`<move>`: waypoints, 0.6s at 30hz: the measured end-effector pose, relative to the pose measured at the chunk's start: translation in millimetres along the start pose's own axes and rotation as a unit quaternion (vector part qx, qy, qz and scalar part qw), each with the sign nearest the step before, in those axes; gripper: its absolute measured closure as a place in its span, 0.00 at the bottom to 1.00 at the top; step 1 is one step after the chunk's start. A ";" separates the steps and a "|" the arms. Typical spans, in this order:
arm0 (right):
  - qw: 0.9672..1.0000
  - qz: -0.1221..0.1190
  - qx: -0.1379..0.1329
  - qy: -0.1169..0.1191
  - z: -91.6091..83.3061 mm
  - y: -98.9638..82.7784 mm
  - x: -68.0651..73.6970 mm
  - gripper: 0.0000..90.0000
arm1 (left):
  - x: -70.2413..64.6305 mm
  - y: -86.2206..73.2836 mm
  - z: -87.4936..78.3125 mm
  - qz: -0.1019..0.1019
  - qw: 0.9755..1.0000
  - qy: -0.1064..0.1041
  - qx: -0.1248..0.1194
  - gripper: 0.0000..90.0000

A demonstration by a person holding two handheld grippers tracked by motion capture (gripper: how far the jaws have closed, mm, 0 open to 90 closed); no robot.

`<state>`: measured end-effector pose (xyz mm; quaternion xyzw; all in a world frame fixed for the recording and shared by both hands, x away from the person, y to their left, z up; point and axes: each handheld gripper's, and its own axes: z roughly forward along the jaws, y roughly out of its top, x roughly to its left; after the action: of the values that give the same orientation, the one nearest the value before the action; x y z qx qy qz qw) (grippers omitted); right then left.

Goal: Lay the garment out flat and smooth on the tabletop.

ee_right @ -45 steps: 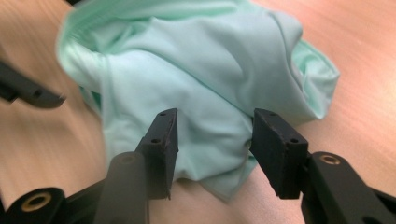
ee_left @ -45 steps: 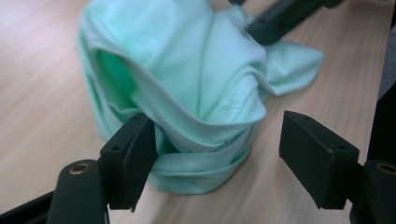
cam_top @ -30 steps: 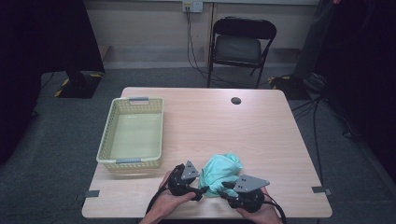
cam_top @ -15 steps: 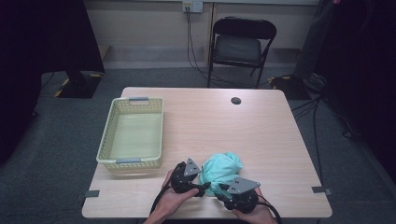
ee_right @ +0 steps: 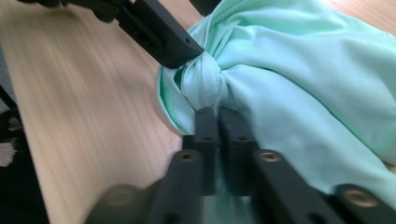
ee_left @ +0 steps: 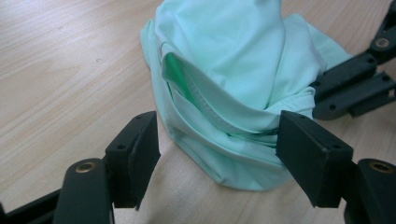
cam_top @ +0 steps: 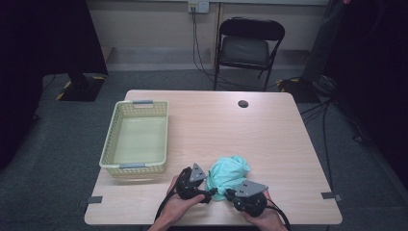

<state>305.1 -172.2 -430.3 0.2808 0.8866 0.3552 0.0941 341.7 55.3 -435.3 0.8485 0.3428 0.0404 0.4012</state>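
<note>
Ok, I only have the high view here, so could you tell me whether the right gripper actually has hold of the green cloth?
Observer: Yes. In the right gripper view, the right gripper has just closed, and its jaws pinch a bunched fold of the green cloth.
Operator: Thank you. Is the left gripper gripping too?
Observer: No. The left gripper is open, with its jaws on either side of the cloth's near edge and not pressing on it.
Operator: Is any hem showing?
Observer: Yes, a stitched hem curves across the folds in the left gripper view.

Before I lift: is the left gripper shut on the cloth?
No, the left gripper stands open around the cloth, pads clear of it.
</note>
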 end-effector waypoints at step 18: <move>0.998 0.041 -0.054 0.000 -21.2 11.0 -17.7 1.00 | -2.1 3.5 -8.1 0.001 0.999 -0.012 -0.039 0.31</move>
<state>316.6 -188.0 -407.9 0.3112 0.8539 0.4064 0.0944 339.2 57.7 -427.0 0.8327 0.3356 0.0442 0.4382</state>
